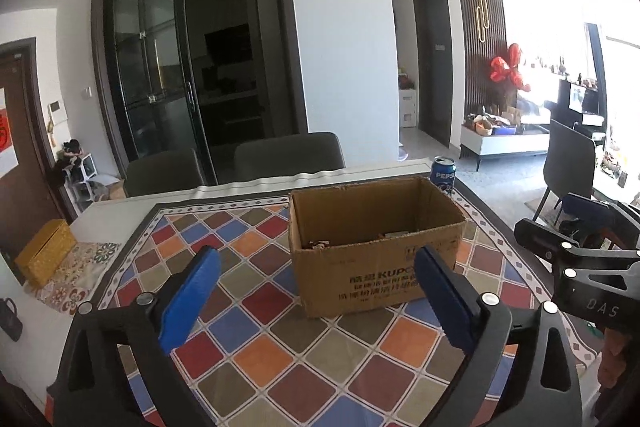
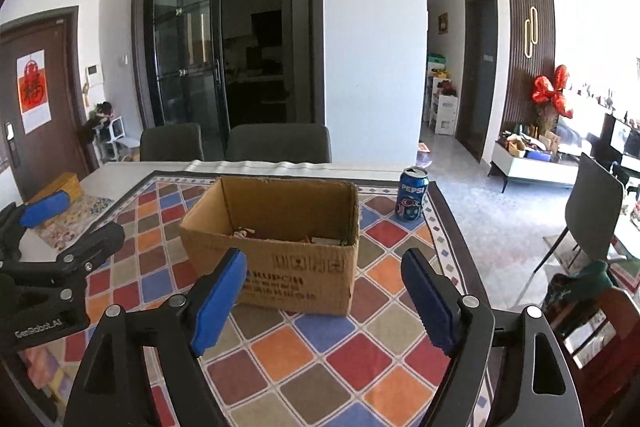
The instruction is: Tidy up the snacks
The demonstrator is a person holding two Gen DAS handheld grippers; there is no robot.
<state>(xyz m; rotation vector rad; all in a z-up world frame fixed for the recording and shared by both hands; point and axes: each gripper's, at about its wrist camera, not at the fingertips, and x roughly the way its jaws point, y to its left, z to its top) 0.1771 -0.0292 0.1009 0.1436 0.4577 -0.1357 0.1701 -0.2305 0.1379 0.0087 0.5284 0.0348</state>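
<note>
While both sets of jaws stand open and empty, left gripper (image 1: 316, 293) and right gripper (image 2: 324, 301) sit short of the cardboard box (image 2: 276, 247) at mid-desk (image 2: 304, 359). Box walls: light, crushable; grip a rim. Right of box: Pepsi can (image 2: 412, 193), rigid, smooth; grip mid-body.

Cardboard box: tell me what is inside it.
The cardboard box is open-topped; a few small packets lie on its floor. Its near wall hides most of the bottom, so what they are stays unclear.

Blown-out right-side daylight — fisheye-curved edges
</note>
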